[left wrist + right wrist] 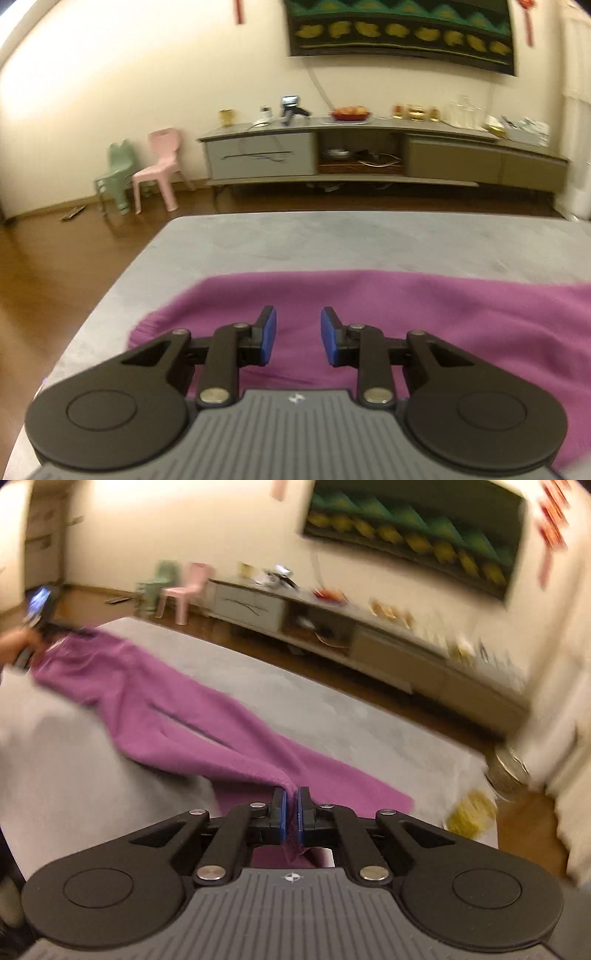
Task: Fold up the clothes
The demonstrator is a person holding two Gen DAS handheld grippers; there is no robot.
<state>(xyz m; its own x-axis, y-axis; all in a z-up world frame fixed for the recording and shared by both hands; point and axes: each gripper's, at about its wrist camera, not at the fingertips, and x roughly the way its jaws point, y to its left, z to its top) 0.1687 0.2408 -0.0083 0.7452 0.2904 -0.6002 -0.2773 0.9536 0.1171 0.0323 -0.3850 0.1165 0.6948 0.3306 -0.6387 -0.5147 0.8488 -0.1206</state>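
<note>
A purple pair of trousers (147, 701) lies stretched across the grey table (332, 716), waist end at the far left. My right gripper (291, 808) is shut on the end of one purple leg and holds it lifted off the table. In the left wrist view the purple cloth (406, 306) lies flat under and ahead of my left gripper (298, 332), which is open and empty just above it. The other gripper and a hand (22, 642) show at the waist end in the right wrist view.
The grey table's far edge (369, 218) and left edge (110, 288) are close by. Beyond lie a wood floor, a long low cabinet (369, 155) with clutter, and two small chairs, pink (159, 170) and green (114, 181). A yellow object (472, 812) sits at the table's right corner.
</note>
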